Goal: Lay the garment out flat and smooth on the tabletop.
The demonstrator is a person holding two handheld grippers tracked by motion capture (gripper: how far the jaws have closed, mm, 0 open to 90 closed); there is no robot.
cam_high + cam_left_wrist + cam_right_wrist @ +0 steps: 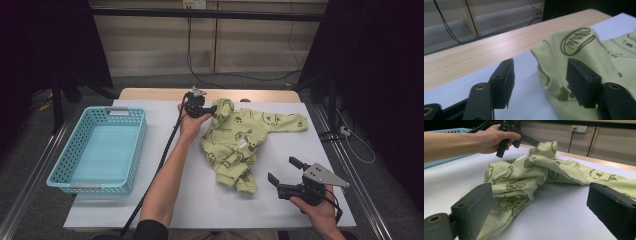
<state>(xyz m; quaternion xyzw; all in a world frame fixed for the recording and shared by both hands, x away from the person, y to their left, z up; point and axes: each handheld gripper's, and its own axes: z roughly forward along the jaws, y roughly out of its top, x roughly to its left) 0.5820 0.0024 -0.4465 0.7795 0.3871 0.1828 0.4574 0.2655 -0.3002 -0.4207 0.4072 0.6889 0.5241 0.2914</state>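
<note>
Shirt (pixel 240 142) first: one small green shirt lies rumpled in the middle of the white bench (pixel 280 205). The left tool (pixel 214 109) sits at the shirt's top left corner, about eleven o'clock. In the left gripper view its jaws stand partly open, one on each side of the cloth edge, and are not pressing it. The right tool (pixel 282 170) hangs over the bench at about four o'clock from the shirt, wide open and holding nothing.

If the left tool shuts too near the edge, I think it may catch only a thin bit, and the cloth could slip out. One blue basket (pixel 65 165) waits empty at nine o'clock. So: one shirt, one basket, two tools.
</note>
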